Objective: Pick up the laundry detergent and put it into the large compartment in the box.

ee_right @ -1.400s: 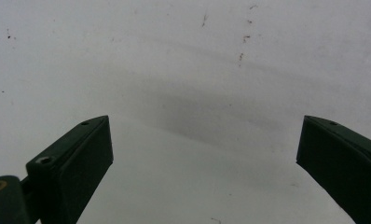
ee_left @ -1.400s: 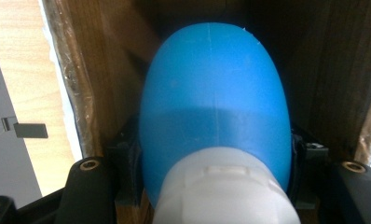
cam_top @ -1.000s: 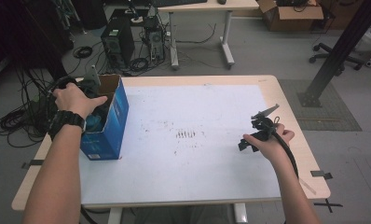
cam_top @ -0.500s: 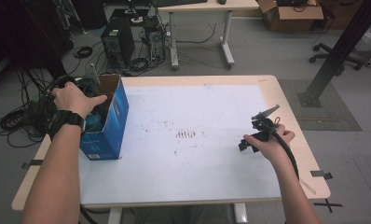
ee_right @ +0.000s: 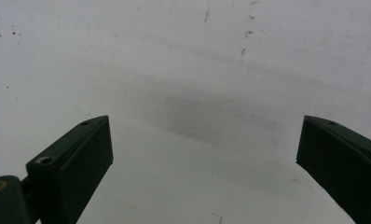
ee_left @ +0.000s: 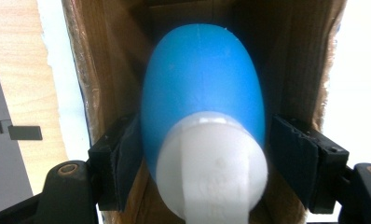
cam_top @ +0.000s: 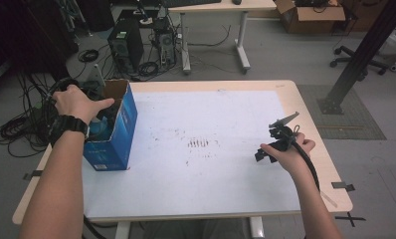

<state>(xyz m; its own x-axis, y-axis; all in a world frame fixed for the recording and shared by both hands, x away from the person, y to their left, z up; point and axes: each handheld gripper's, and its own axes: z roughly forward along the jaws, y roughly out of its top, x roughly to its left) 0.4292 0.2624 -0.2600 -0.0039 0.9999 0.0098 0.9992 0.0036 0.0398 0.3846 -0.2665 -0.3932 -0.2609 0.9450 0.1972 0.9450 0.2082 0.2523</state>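
Blue box [cam_top: 115, 133], brown cardboard inside, on a white tabletop [cam_top: 226, 109] flecked with dark smudges, pale wood at its rim. In the box, a bright blue bottle [ee_left: 202, 88] with a white cap [ee_left: 211, 168]. Black pads on the left claw [ee_left: 200, 163]; the right claw [ee_right: 204, 158] is black too. Black watch [cam_top: 69, 124] on the wrist.

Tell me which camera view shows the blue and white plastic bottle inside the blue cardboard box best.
The left gripper view: the blue and white plastic bottle lies close up between that gripper's jaws, which have just been opening, inside the blue cardboard box. The high view gives a blue glimpse under the left hand. The right gripper view looks at the white tabletop.
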